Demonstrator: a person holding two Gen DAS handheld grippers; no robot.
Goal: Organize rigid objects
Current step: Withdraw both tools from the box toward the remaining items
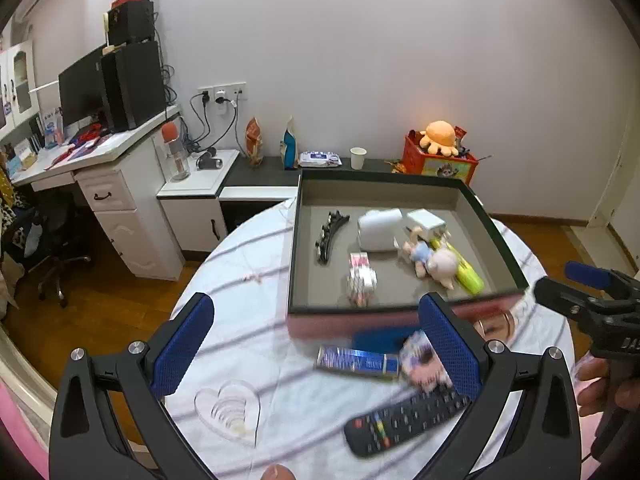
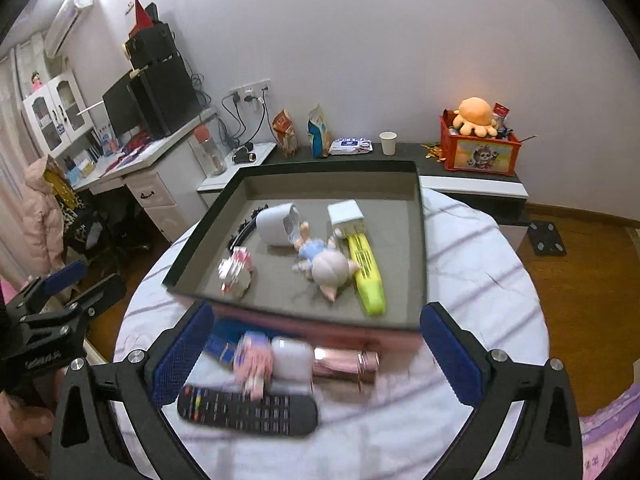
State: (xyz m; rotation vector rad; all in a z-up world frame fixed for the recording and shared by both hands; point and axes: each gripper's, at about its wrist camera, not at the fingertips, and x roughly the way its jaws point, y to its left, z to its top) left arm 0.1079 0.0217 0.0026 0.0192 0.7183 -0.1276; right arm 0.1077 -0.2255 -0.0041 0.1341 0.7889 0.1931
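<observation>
Nearest the lens, a black remote (image 2: 247,411) is seen on the table (image 2: 480,280) beside blurred, possibly pink items, while both grippers' jaws are held wide, empty, before the tray (image 2: 420,240).

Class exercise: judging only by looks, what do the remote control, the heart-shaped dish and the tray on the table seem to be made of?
Remote control: matt black plastic, probably, with rows of small, likely rubbery buttons.
Heart-shaped dish: clear glass or acrylic; the striped cloth shows through it.
Tray: seemingly rigid card or board, dark thin walls, dull grey floor.
</observation>
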